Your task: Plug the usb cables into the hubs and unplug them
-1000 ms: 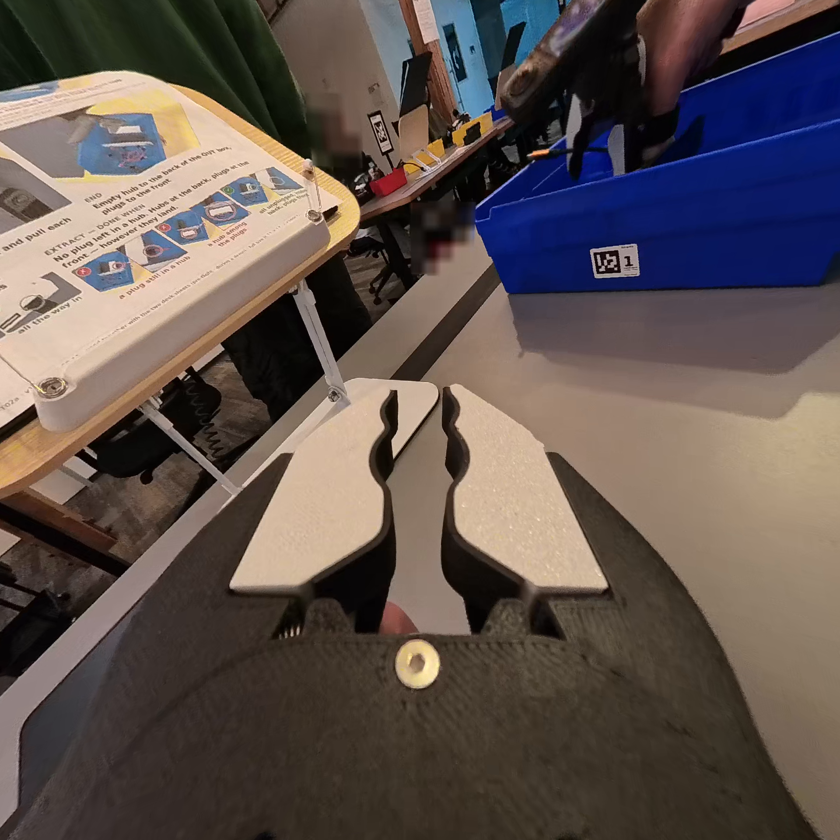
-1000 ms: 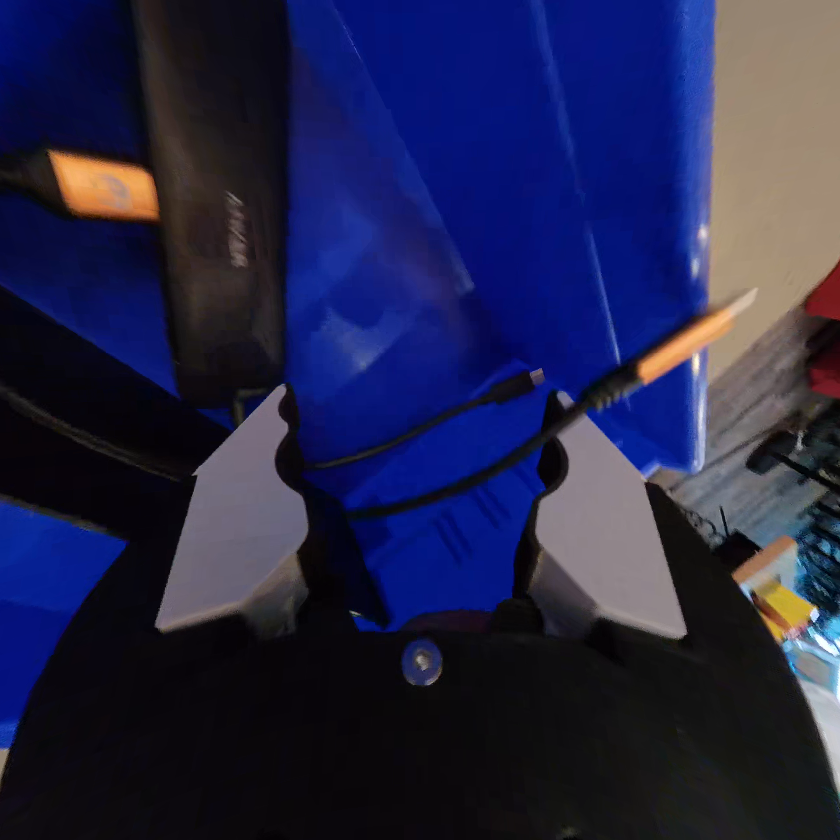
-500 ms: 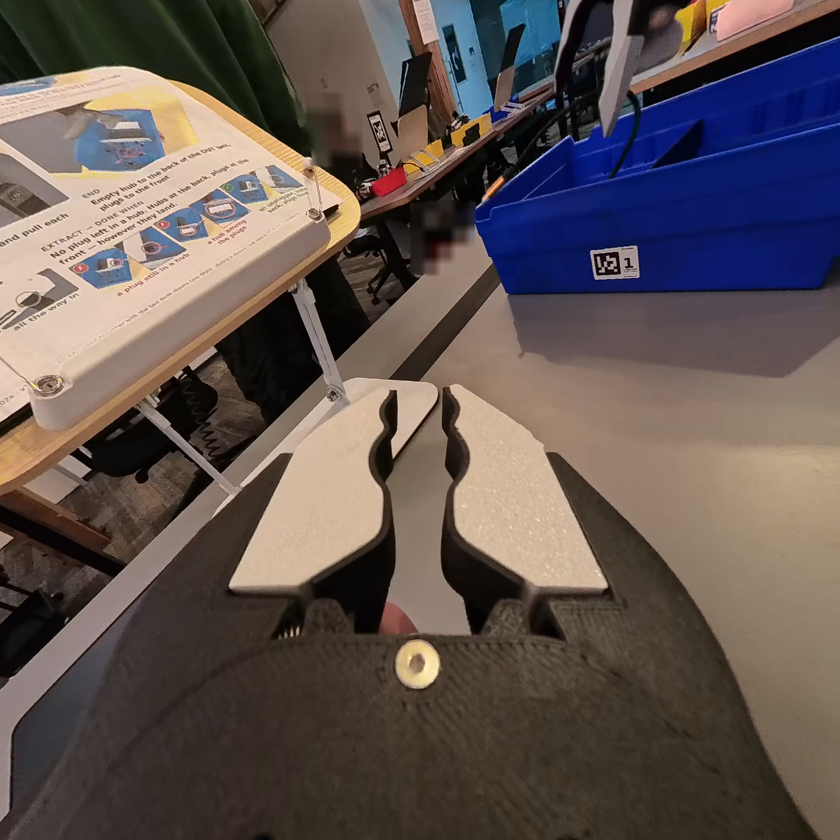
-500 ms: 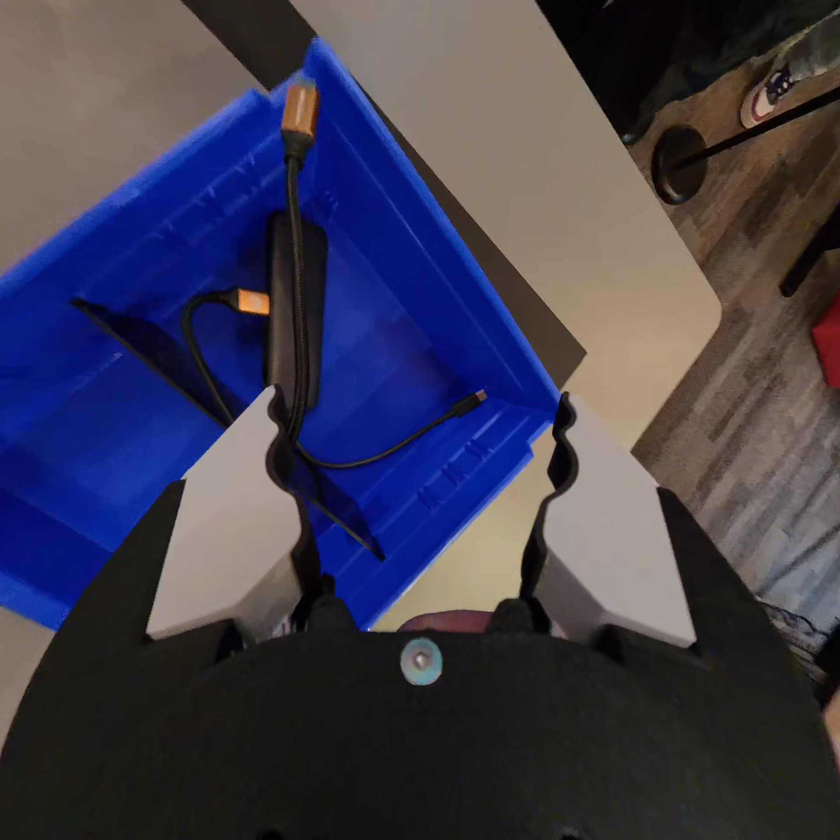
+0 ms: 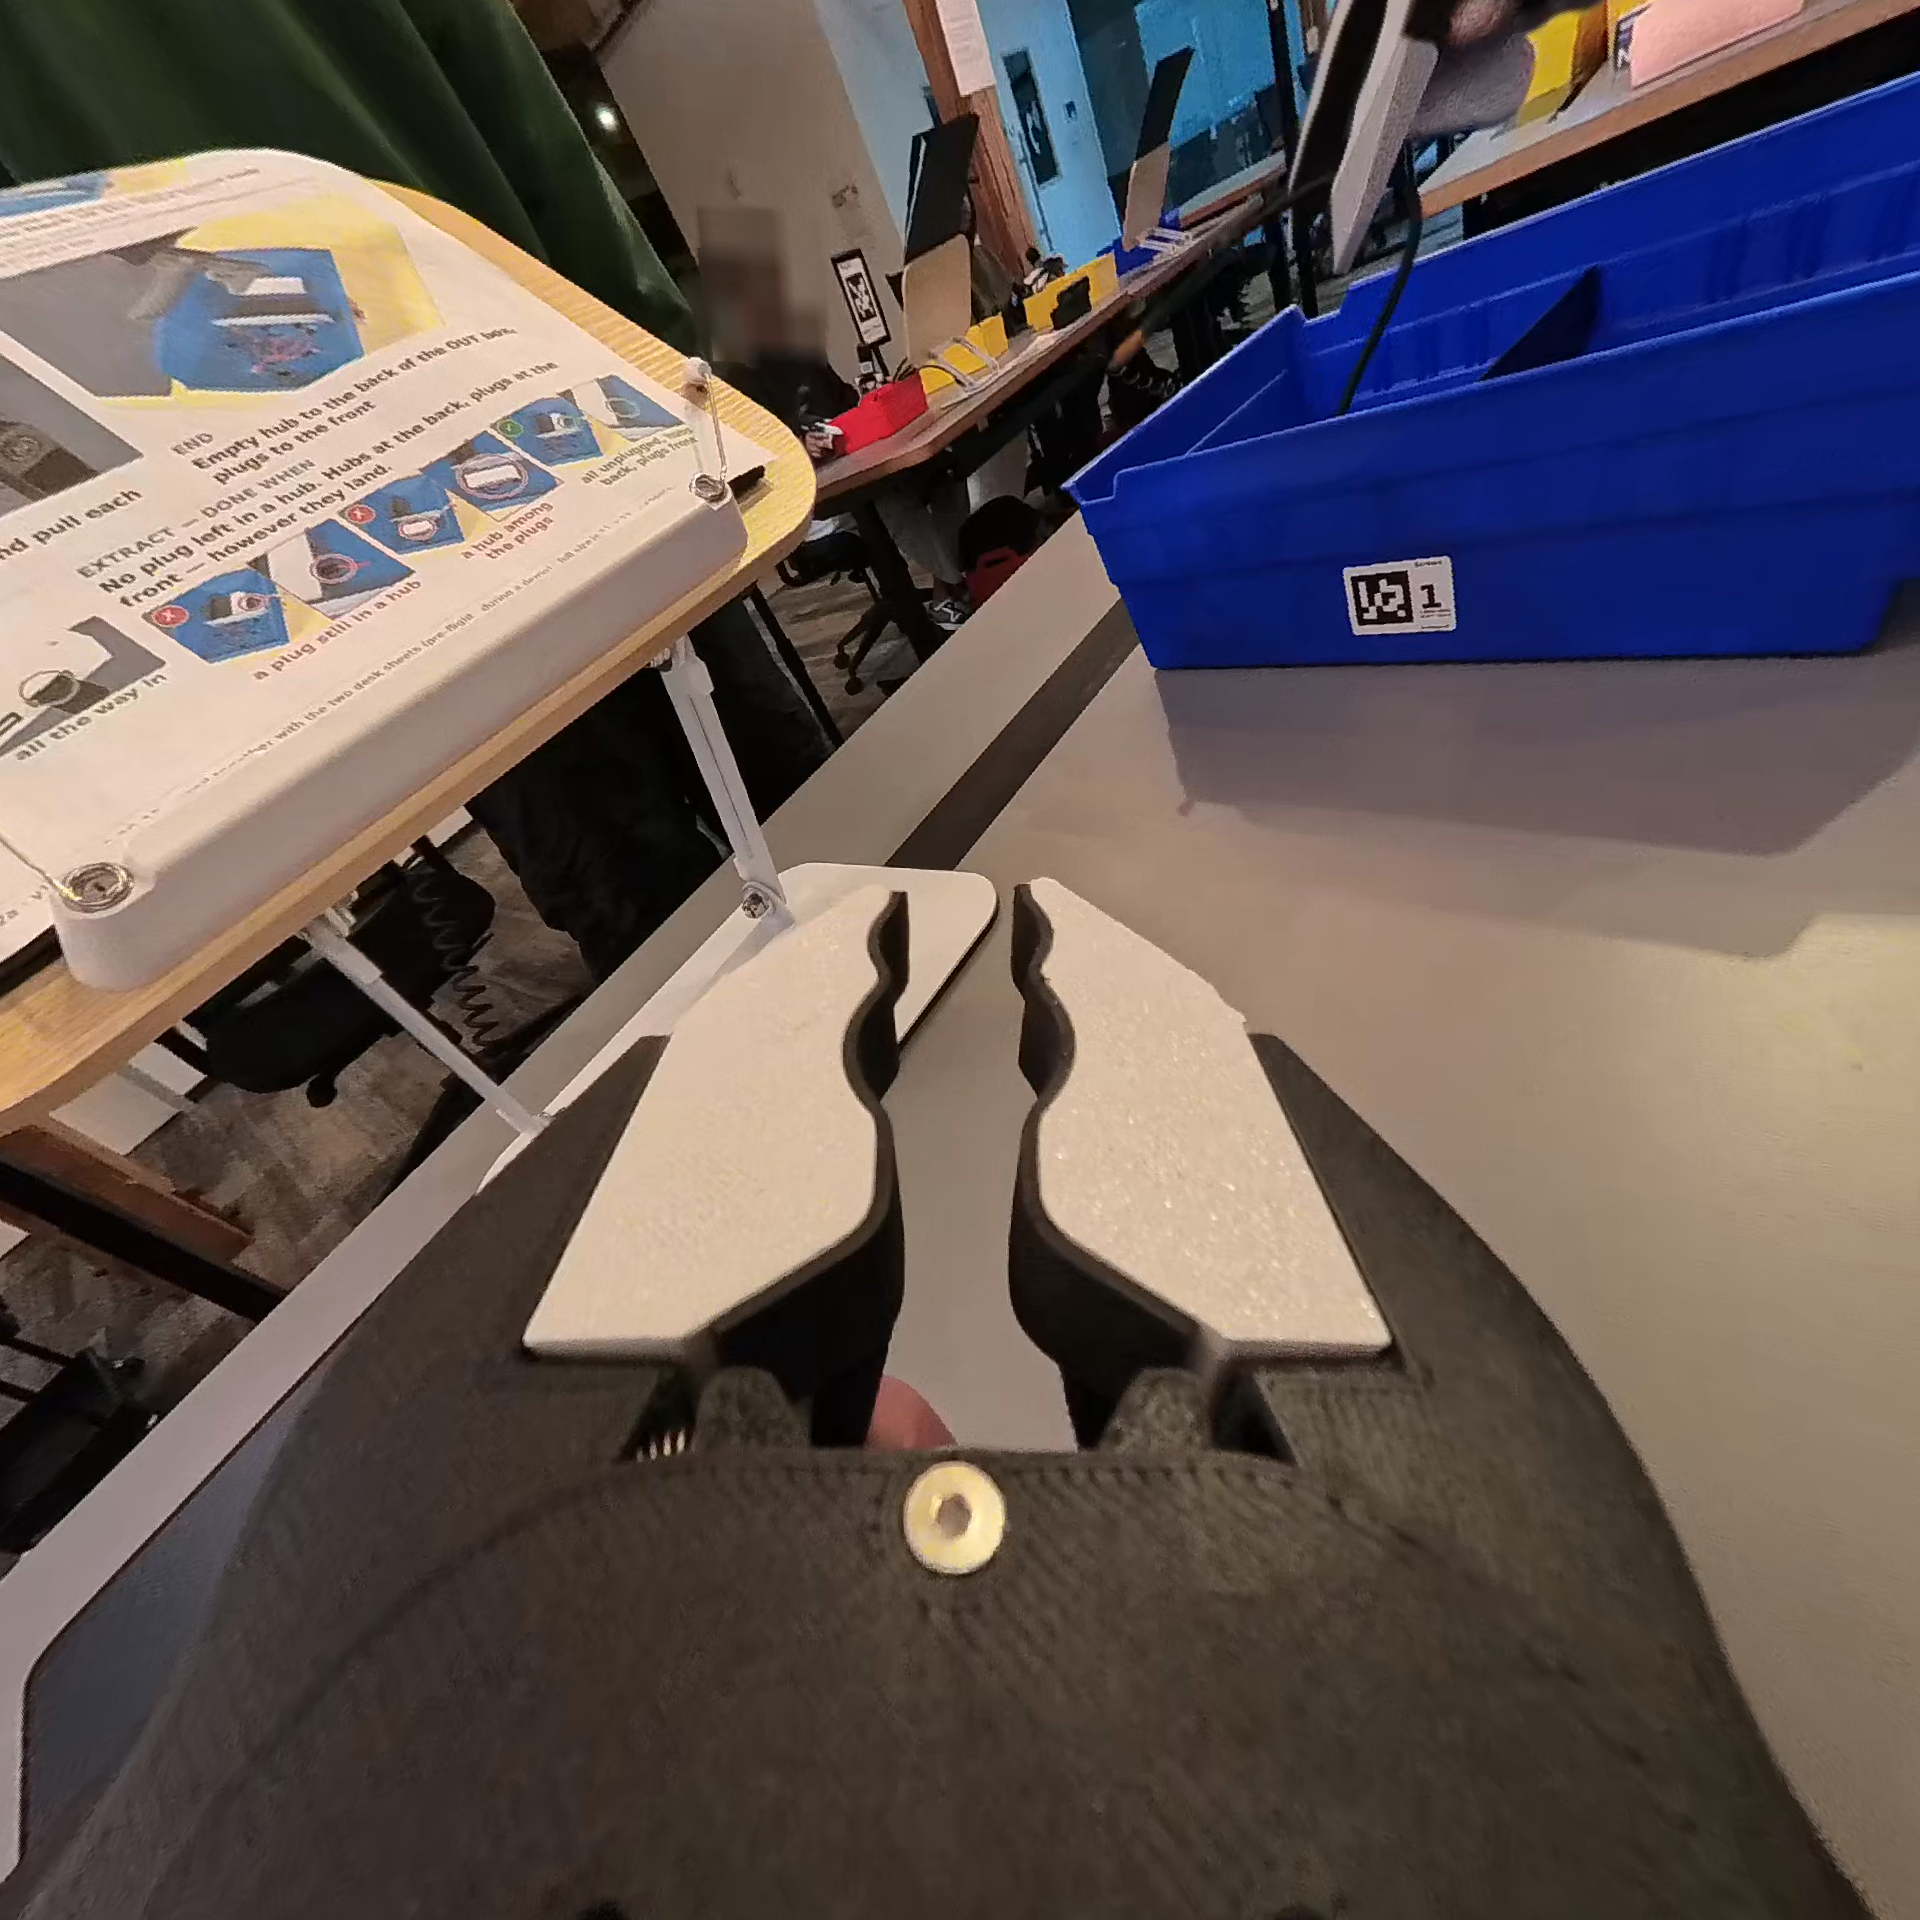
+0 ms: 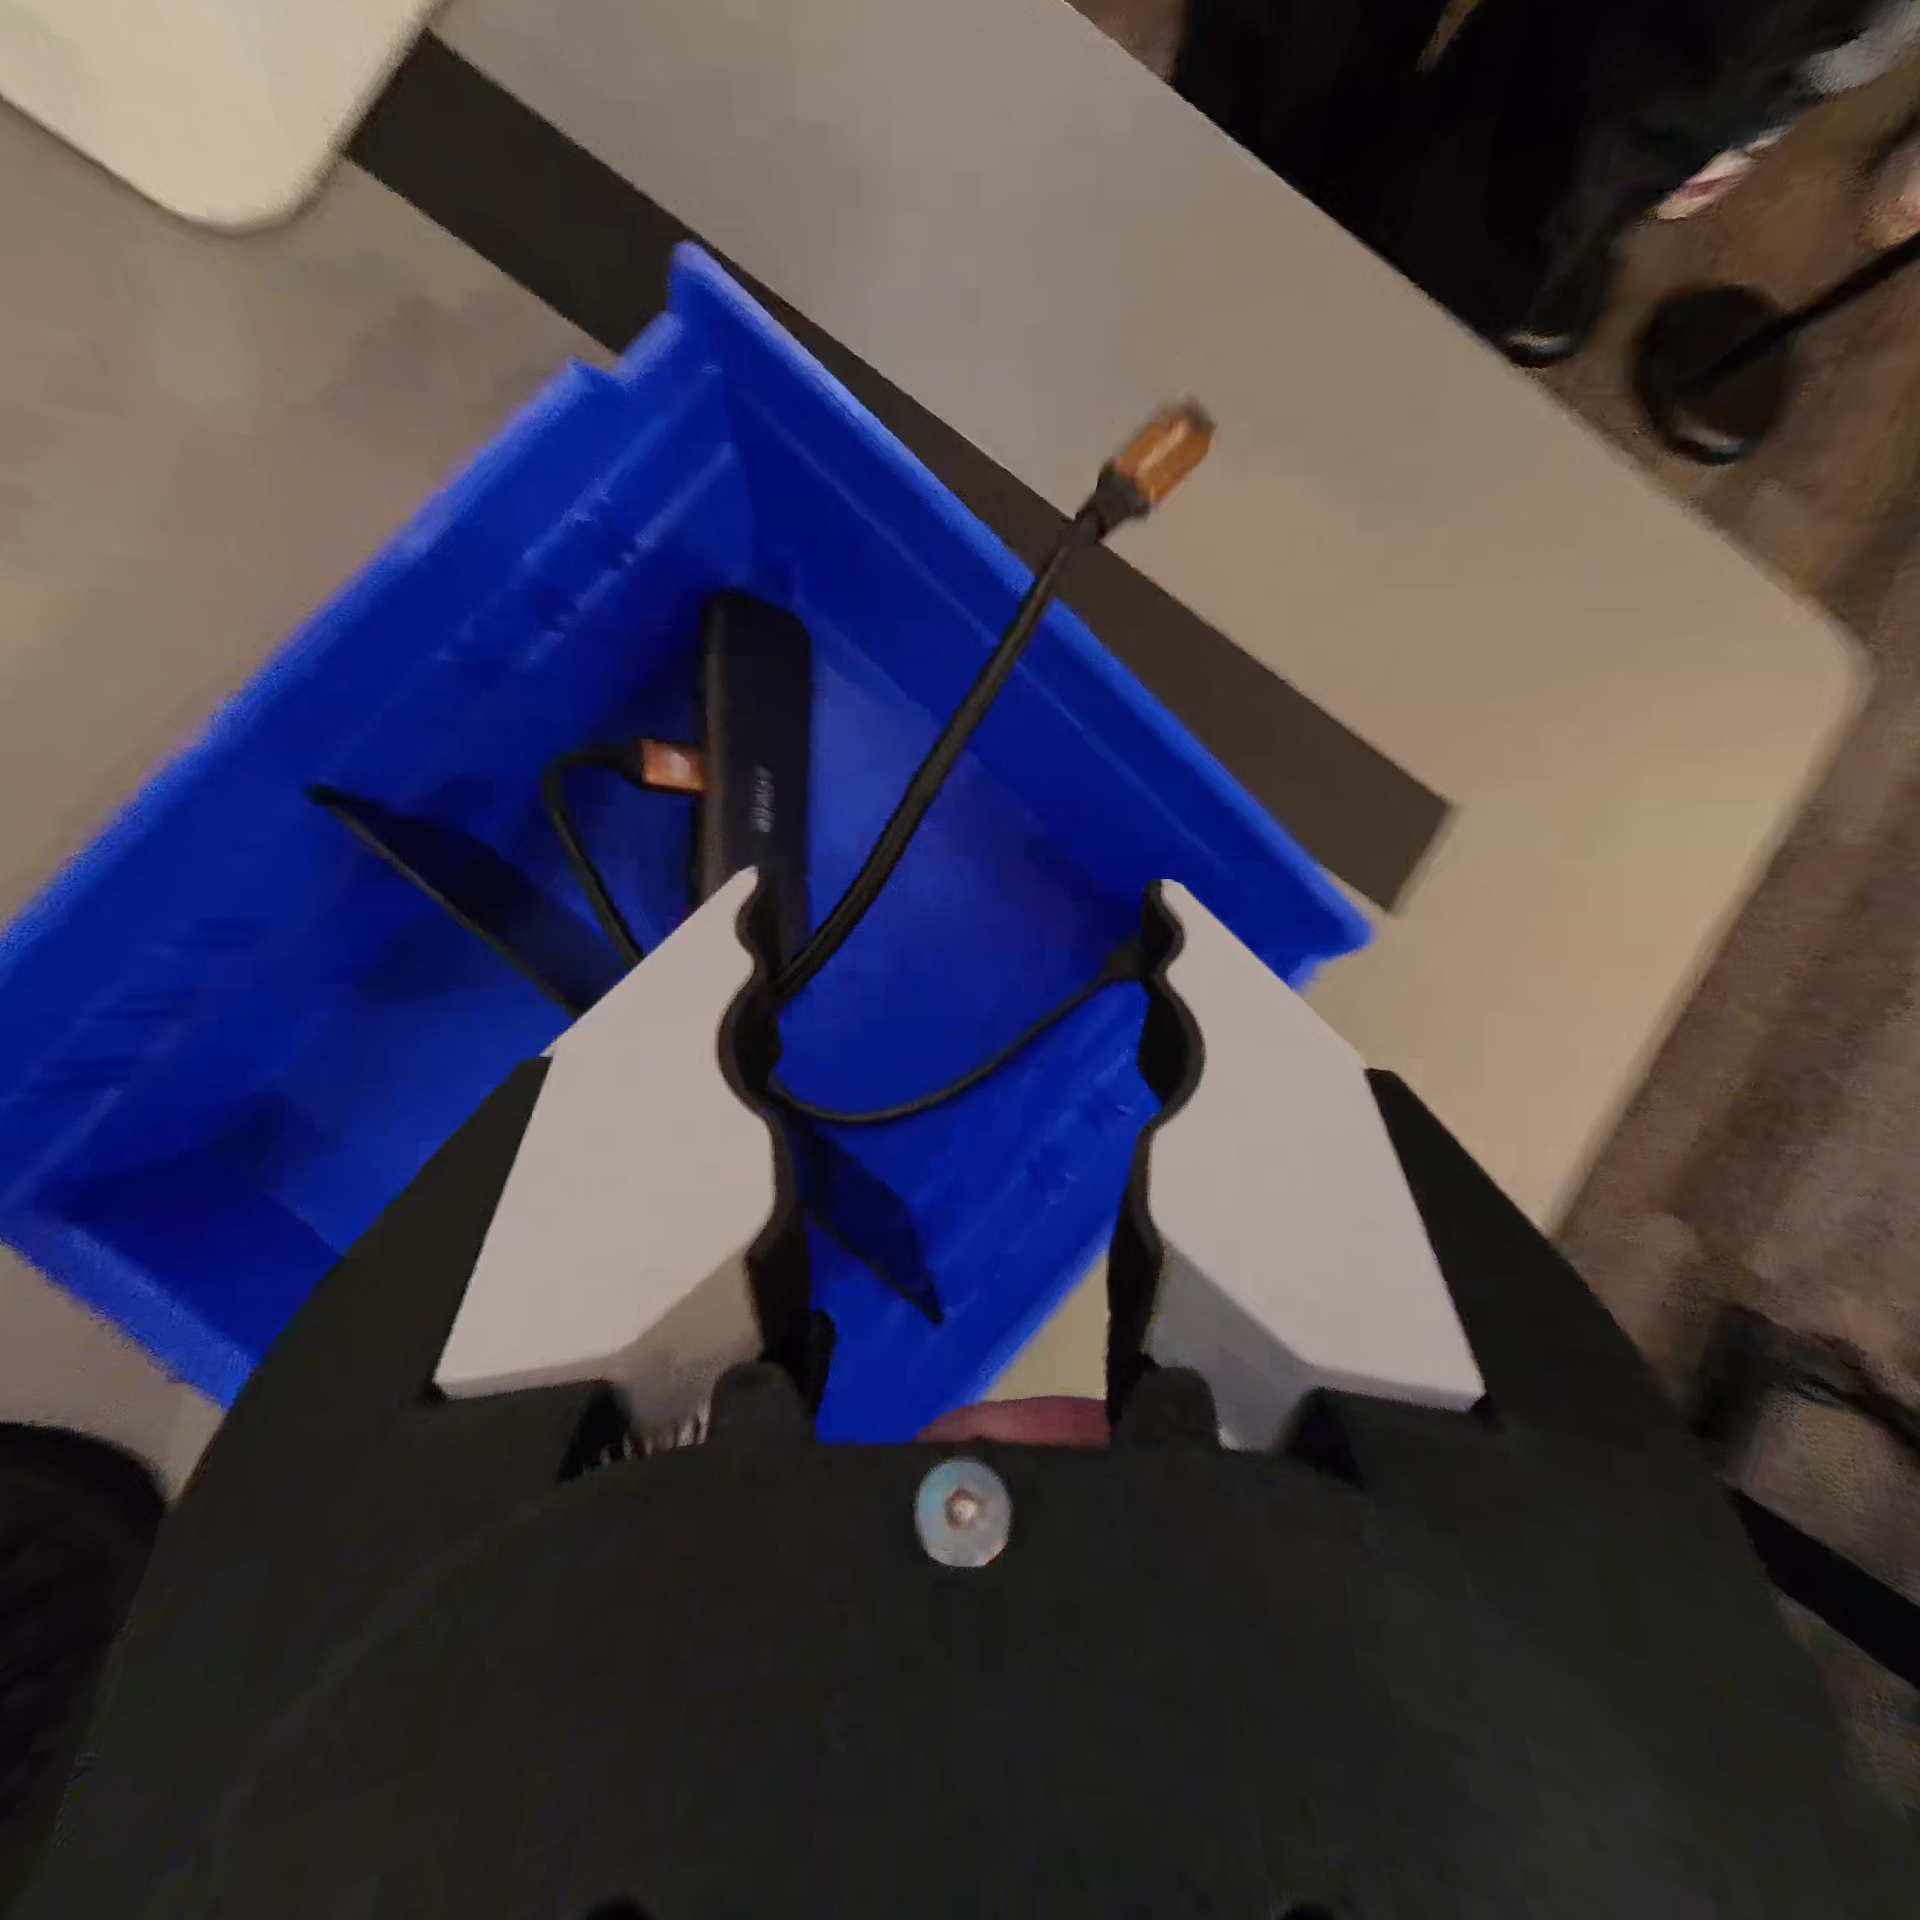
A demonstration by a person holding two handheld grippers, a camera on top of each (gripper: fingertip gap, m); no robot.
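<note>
The right gripper (image 6: 951, 904) is seen high above the blue bin (image 6: 436, 665), fingers spread wide; a black USB cable (image 6: 971, 717) with an orange plug is caught on its left finger and dangles. A black hub (image 6: 758, 758) lies in the bin. The left gripper (image 5: 954, 914) is held low over the grey table (image 5: 1507, 1039), fingers slightly parted, nothing gripped

grey table (image 5: 1455, 1039) | green curtain (image 5: 312, 83) | desk rows (image 5: 1039, 395) | dim carpet (image 6: 1714, 1091)

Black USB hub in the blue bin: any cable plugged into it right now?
Yes: an orange-tipped plug sits in the long black USB hub's side.
</note>
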